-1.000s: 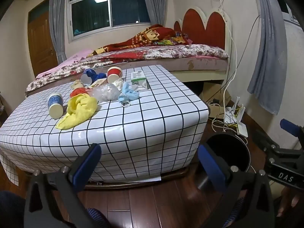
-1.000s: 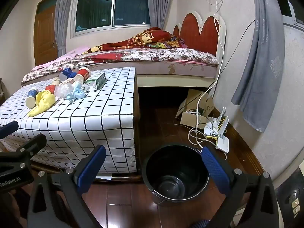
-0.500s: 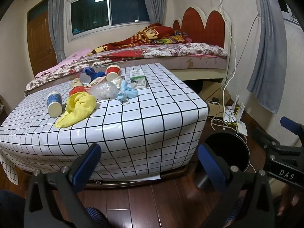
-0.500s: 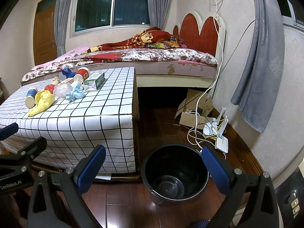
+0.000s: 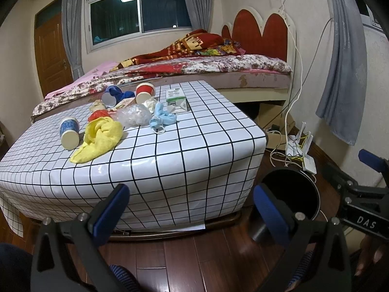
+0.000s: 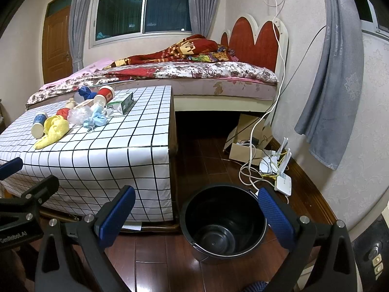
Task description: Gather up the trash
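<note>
A bedroom with a dark wooden floor (image 6: 209, 155) holds a bed (image 5: 218, 68) with a red headboard and, in front of it, a low table (image 5: 199, 146) covered in a white cloth with a black grid. The trash lies in a loose cluster on the far left part of the tabletop: a blue paper cup (image 5: 69, 133) on its side, a crumpled yellow cloth (image 5: 102, 138) just beside it, a red scrap (image 5: 98, 115) behind the cloth, a clear plastic bag (image 5: 135, 116), a light blue face mask (image 5: 163, 119), a red paper cup (image 5: 145, 93) tipped over, a blue cloth (image 5: 121, 95) with another cup at its left, and a green and white carton (image 5: 176, 102) at the right of the group. A black bucket (image 6: 225, 221) stands on the floor just beside the table's near right corner, and nothing shows inside it. Cables and a white router (image 6: 283, 180) lie against the wall near a grey curtain (image 6: 333, 77). The left gripper (image 5: 192, 211) hangs low before the table's front edge, its blue-padded jaws spread wide and holding nothing. The right gripper (image 6: 197, 211) is over the bucket, jaws likewise wide apart and bare. Both are well apart from the trash.
</note>
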The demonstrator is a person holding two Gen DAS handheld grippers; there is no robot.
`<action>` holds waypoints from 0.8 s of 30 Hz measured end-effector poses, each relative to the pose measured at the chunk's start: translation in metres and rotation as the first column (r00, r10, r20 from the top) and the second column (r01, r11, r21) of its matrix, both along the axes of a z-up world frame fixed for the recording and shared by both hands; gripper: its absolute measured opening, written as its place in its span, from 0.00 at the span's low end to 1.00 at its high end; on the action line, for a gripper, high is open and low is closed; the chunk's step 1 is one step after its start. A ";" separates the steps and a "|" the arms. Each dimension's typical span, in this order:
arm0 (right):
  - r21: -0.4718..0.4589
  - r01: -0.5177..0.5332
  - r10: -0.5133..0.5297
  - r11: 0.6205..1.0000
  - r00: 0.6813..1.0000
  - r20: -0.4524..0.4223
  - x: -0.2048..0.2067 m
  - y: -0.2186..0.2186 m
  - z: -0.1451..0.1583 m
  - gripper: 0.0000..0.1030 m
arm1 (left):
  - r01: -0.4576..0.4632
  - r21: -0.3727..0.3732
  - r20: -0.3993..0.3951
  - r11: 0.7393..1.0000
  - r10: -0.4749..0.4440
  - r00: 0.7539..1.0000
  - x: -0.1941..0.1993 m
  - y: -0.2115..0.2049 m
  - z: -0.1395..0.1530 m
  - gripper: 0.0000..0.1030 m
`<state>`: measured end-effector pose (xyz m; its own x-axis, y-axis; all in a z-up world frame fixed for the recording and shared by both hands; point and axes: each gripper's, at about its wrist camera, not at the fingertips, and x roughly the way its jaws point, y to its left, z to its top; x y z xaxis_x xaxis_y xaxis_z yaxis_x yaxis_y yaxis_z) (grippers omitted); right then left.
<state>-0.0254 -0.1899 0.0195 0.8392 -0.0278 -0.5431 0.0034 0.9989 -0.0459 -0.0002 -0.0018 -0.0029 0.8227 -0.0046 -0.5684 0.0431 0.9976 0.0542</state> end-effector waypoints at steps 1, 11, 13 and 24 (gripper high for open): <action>-0.001 -0.001 0.001 1.000 1.000 0.001 0.001 -0.002 0.000 0.99 | 0.002 -0.002 0.000 1.000 -0.002 1.000 0.000 0.000 0.000 0.99; -0.001 0.001 -0.001 1.000 1.000 0.000 0.000 0.000 0.002 0.99 | 0.003 -0.003 -0.002 1.000 -0.003 1.000 0.000 0.000 0.000 0.99; -0.002 0.000 0.000 1.000 1.000 0.000 0.000 -0.001 0.002 0.99 | 0.001 -0.002 -0.001 1.000 -0.001 1.000 -0.001 -0.002 -0.003 0.99; -0.002 0.002 -0.002 1.000 1.000 0.000 0.000 -0.003 0.002 0.99 | 0.002 -0.002 -0.001 1.000 -0.002 1.000 -0.001 -0.002 -0.003 0.99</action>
<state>-0.0250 -0.1924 0.0215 0.8390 -0.0307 -0.5432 0.0052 0.9988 -0.0483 -0.0009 -0.0036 -0.0055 0.8220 -0.0073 -0.5695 0.0450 0.9976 0.0522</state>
